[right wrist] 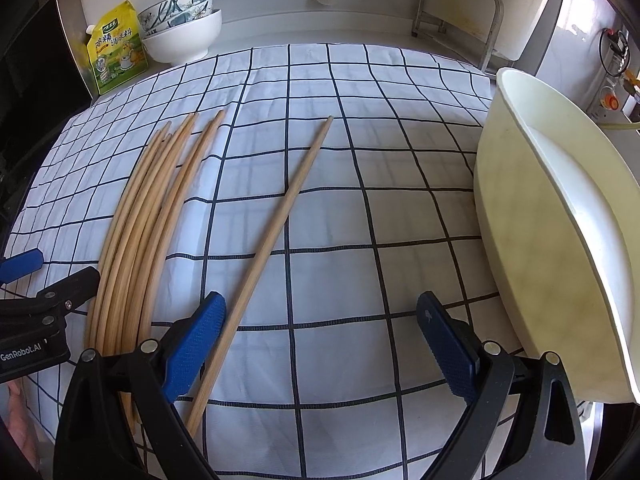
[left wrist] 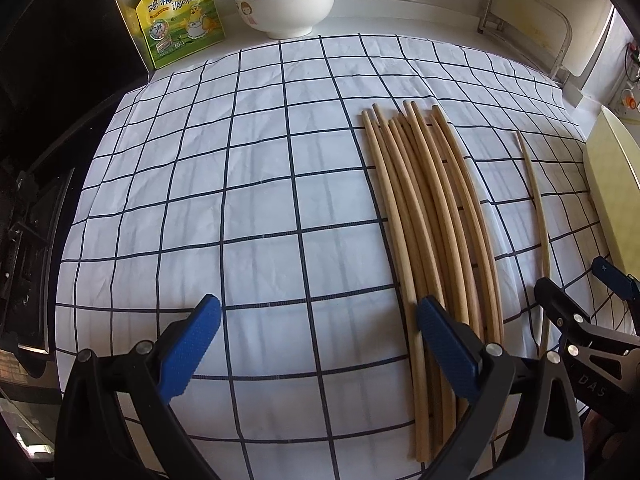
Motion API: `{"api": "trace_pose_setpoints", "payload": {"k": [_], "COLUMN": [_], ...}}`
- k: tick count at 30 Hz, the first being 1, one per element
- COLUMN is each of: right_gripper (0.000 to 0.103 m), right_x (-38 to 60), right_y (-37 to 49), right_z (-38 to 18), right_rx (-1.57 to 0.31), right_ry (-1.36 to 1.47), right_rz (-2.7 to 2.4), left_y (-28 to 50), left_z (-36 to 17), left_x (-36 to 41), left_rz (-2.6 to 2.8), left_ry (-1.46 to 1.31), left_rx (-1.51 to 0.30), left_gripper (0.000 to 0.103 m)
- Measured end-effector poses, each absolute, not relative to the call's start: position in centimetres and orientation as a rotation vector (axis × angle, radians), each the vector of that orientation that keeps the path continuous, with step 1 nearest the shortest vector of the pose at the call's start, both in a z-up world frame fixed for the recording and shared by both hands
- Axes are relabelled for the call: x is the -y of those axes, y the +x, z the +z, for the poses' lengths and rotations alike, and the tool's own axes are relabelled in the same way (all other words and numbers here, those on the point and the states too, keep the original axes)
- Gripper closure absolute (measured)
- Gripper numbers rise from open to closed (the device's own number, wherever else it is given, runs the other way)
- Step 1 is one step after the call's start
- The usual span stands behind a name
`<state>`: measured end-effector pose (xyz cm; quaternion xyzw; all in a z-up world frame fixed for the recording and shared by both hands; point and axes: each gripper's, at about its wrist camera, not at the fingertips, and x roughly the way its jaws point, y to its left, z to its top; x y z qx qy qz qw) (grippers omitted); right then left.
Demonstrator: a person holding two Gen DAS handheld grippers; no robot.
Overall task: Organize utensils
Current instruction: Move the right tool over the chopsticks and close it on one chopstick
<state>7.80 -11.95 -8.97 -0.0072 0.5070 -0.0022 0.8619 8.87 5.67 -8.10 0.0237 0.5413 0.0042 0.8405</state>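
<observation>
Several wooden chopsticks lie side by side in a bundle (left wrist: pixel 432 216) on a white checked cloth (left wrist: pixel 240 200); the bundle also shows in the right wrist view (right wrist: pixel 136 224). One single chopstick (right wrist: pixel 272 232) lies apart to the right of the bundle, also seen in the left wrist view (left wrist: pixel 536 208). My left gripper (left wrist: pixel 318 316) is open and empty, its right finger over the bundle's near end. My right gripper (right wrist: pixel 320 316) is open and empty, its left finger (right wrist: pixel 196 344) beside the single chopstick's near end.
A cream plastic basin (right wrist: pixel 532 240) stands at the cloth's right edge. Stacked bowls (left wrist: pixel 286 4) and a yellow seasoning pouch (left wrist: pixel 180 20) stand at the back left. A metal rack (right wrist: pixel 460 12) is at the back right. A dark appliance (left wrist: pixel 40 160) is on the left.
</observation>
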Motion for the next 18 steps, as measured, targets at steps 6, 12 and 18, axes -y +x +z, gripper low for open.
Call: {"api": "trace_pose_setpoints", "payload": {"k": [6,12,18], "right_gripper": [0.011,0.013,0.044], "right_x": [11.6,11.3,10.4], "right_y": [7.7,7.7,7.4], "right_z": [-8.9,-8.9,-8.6], "right_rx": [-1.044,-1.030,-1.036], "right_ry": [-0.038,-0.039,-0.040], "right_rz": [-0.011,-0.017,0.065], "left_y": [8.8,9.5,8.8], "left_z": [-8.7,-8.5,-8.0], "left_x": [-6.5,-6.2,-5.2], "left_rz": [0.026,0.030,-0.044], "left_ry": [0.021,0.034,0.032], "left_rx": [-1.159,-1.129,-1.097], "left_gripper": [0.005,0.008,0.045]}}
